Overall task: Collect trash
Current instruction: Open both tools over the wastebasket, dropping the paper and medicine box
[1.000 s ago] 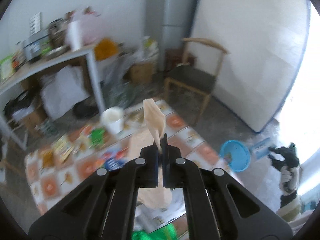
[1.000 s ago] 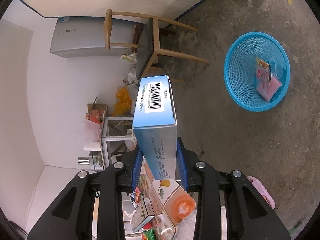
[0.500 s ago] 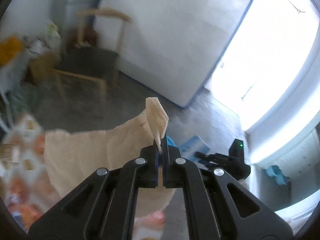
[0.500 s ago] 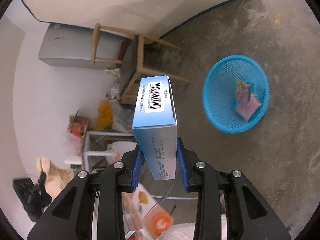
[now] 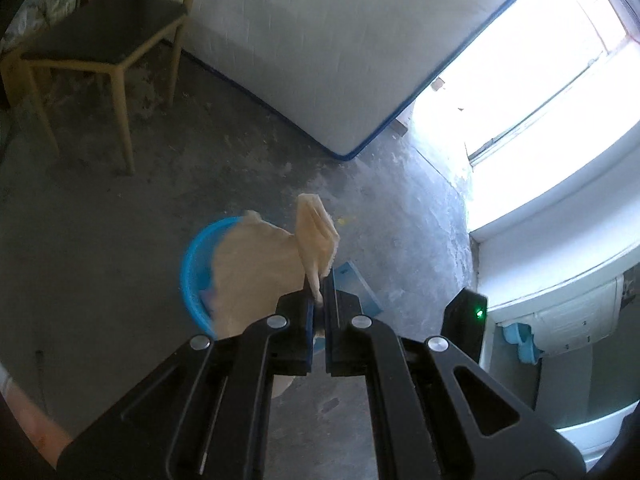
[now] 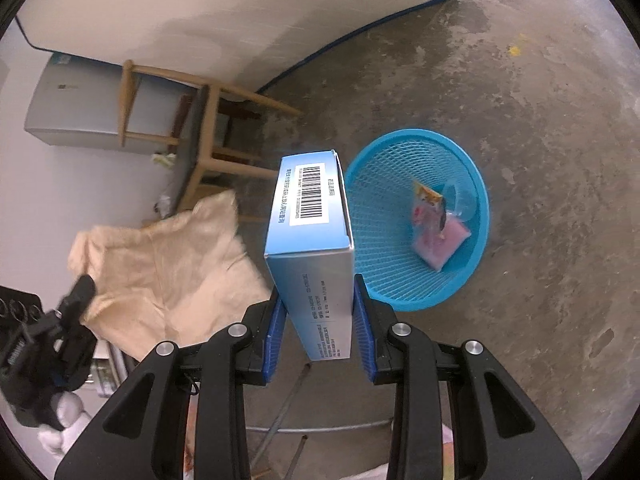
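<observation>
Two grippers are mine, left gripper (image 5: 319, 300) clenched on a beige paper towel (image 5: 256, 272) hanging over the blue basket (image 6: 420, 216), right gripper (image 6: 318, 320) grasping a blue box (image 6: 310, 240) just beside that basket, pink wrappers (image 6: 438, 236) inside it

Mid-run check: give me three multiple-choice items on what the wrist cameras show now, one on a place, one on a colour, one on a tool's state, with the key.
1. Where is the pink packet?
A. On the chair seat
B. Inside the basket
C. On the bare floor

2. What colour is the basket?
A. Red
B. White
C. Blue

3. What is the right tool doing?
A. Shut on the blue box
B. Open and empty
C. Shut on the beige paper

Key: B, the pink packet lies inside the basket on the floor. C, its mesh wall is blue. A, the right tool has its pads pressed on both sides of the blue box; the beige paper is clamped in the left tool.
</observation>
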`<state>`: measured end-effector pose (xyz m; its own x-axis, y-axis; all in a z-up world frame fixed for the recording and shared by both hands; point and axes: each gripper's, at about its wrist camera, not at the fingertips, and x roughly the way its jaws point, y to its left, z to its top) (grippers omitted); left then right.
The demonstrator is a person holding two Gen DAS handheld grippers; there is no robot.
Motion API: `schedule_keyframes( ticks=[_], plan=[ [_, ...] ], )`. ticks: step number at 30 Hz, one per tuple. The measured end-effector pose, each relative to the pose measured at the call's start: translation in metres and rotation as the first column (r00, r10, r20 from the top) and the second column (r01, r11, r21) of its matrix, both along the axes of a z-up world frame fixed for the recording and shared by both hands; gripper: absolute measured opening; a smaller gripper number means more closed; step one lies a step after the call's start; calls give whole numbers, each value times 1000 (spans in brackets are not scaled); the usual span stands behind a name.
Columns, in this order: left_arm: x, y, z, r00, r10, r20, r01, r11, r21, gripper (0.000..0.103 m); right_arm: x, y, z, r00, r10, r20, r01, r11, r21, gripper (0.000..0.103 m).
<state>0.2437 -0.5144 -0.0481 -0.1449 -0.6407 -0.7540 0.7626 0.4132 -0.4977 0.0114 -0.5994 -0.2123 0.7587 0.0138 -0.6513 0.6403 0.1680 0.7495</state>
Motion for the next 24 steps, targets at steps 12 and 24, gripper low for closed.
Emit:
schedule_keyframes(
  ticks=[12, 24],
  plan=[
    [20, -38, -52, 991, 126, 36, -128, 987, 92, 55, 33, -47, -55, 993, -47, -108, 46, 999, -11, 53],
    [4, 44, 29, 978, 112, 177, -116, 993, 14, 63, 18, -49, -62, 967, -29, -254, 3, 995, -99, 53]
  ],
)
